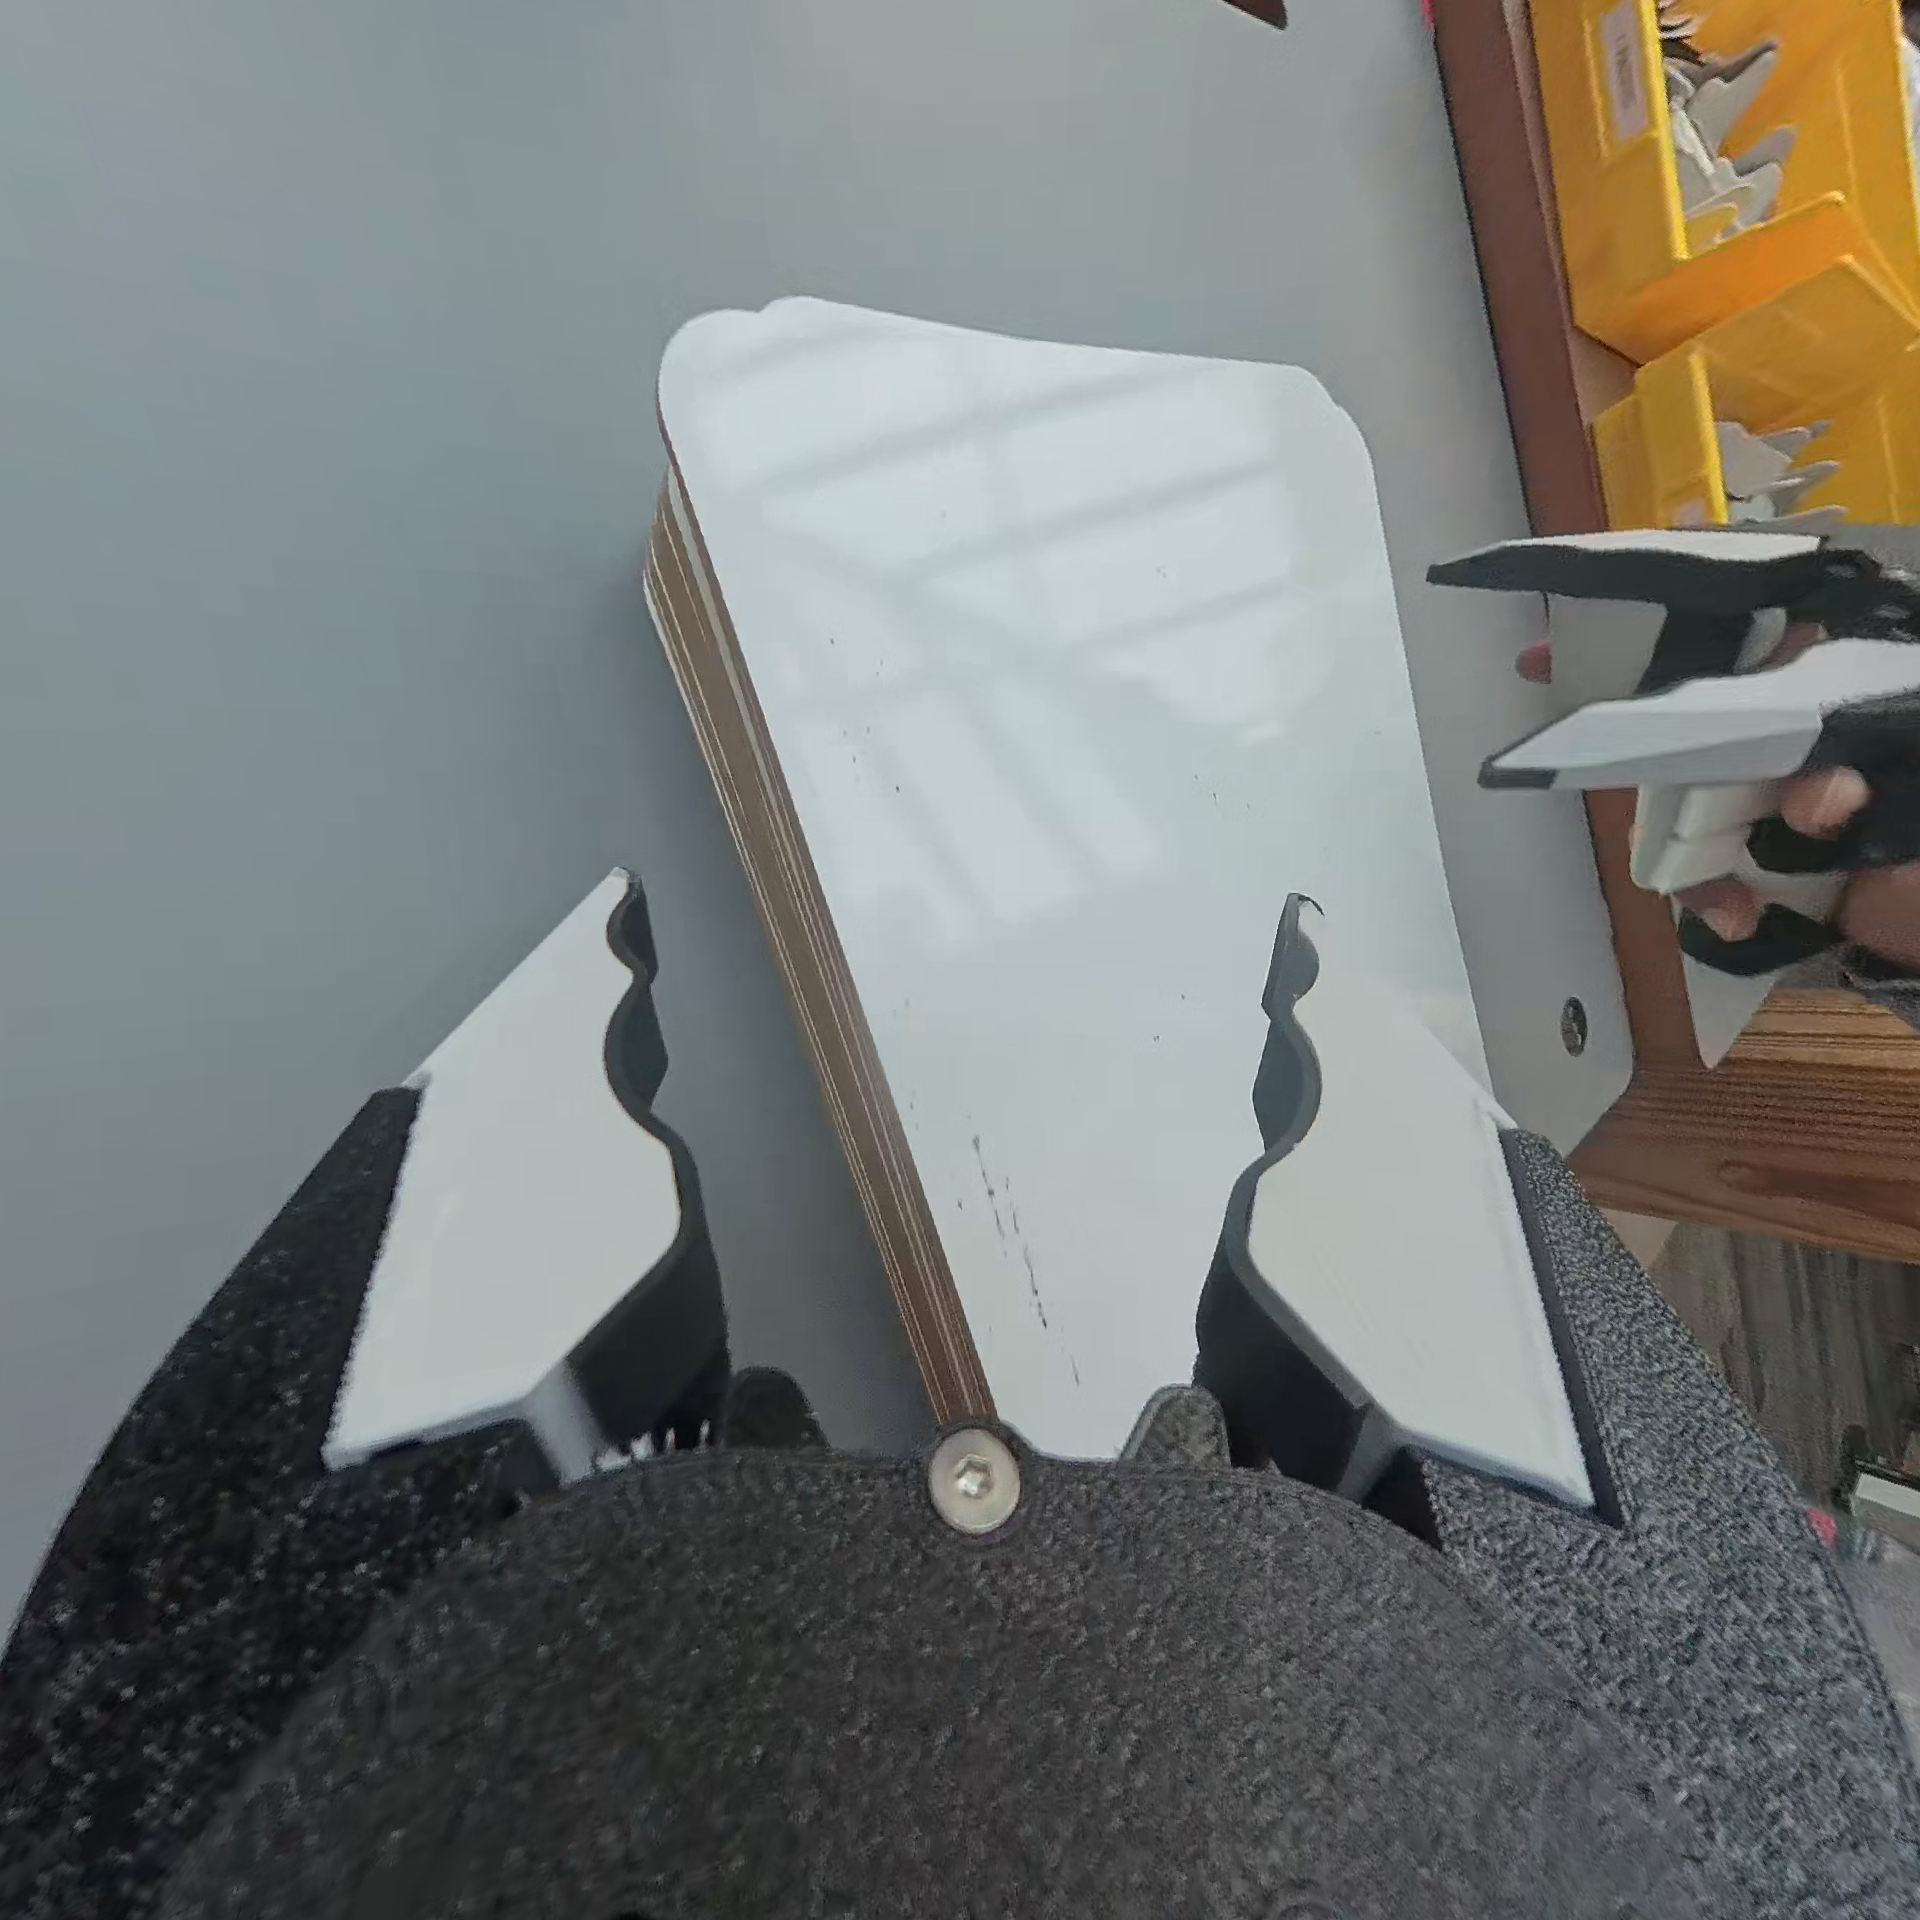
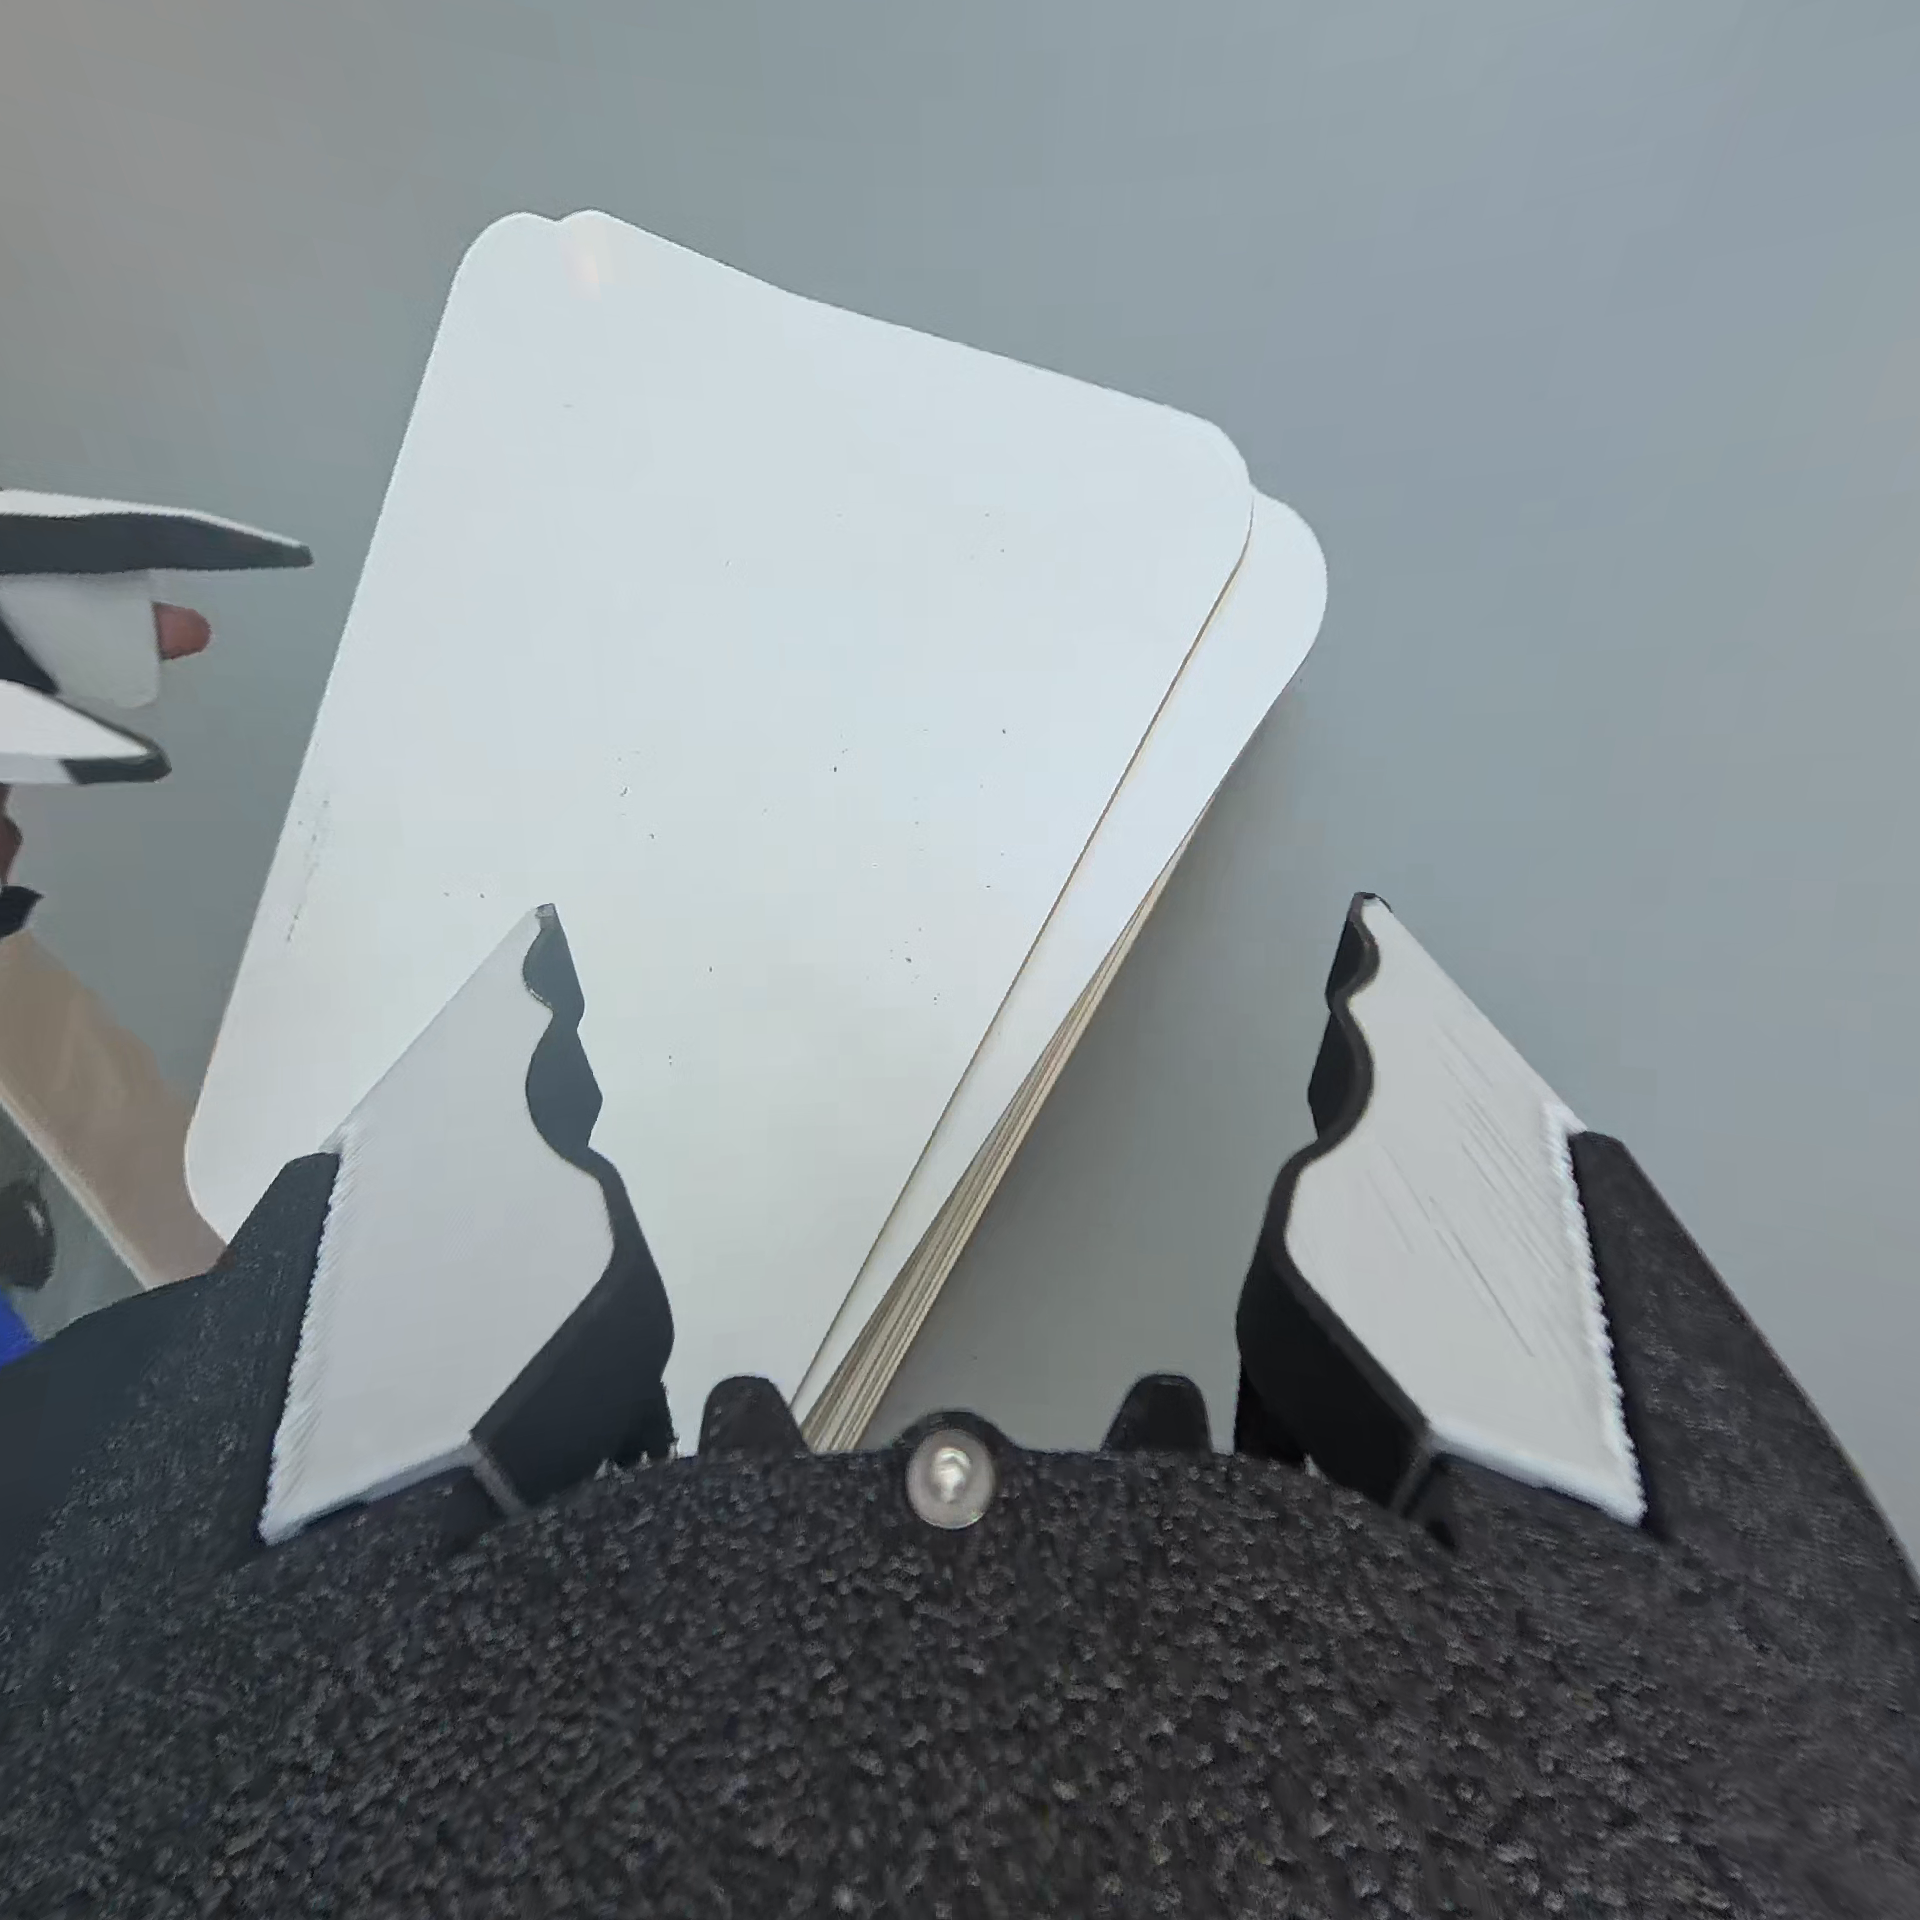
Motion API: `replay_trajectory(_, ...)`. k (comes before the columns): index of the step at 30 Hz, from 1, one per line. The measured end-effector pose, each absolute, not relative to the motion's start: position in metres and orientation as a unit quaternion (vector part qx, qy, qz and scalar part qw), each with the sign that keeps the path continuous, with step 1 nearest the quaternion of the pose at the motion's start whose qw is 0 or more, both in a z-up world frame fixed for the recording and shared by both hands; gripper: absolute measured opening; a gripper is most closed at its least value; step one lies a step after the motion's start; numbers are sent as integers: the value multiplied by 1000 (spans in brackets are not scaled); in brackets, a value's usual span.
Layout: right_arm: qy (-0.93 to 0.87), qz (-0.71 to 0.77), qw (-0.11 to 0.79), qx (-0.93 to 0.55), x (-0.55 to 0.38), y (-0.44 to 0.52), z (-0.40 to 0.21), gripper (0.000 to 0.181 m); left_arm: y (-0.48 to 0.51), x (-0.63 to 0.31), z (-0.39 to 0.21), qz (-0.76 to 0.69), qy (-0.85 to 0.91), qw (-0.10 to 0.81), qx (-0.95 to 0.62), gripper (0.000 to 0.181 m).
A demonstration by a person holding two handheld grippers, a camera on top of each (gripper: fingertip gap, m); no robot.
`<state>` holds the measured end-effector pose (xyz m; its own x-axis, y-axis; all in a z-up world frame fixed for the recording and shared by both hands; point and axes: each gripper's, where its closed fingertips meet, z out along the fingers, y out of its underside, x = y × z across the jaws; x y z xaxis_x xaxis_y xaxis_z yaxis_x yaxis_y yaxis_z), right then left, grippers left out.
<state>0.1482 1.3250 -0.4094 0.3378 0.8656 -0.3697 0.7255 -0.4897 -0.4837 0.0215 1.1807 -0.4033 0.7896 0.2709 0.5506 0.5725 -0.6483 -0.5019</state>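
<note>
A plain grey tabletop (image 1: 312, 520) is seen, edged by a brown wooden frame (image 1: 1538, 416); yellow storage bins (image 1: 1714, 260) are stacked beyond.

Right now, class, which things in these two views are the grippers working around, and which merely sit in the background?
Near the grippers:
- stack of white boards, lying on the grey table, top board skewed off the one beneath
- left gripper, open, empty
- right gripper, open, empty

Background:
- yellow bins holding small pale parts
- wooden frame
</note>
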Motion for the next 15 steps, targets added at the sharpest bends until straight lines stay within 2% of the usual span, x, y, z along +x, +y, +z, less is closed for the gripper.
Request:
replay_trajectory(8,-499,306,86,-806,116,1310,-422,147,1241,25,-428,-209,-201,255,-922,126)
replay_trajectory(12,-528,287,84,-795,112,1303,-425,152,1242,35,-432,-188,-169,224,-941,140)
replay_trajectory(15,-554,258,96,-785,115,1301,-430,150,1242,34,-431,-190,-168,223,-941,135)
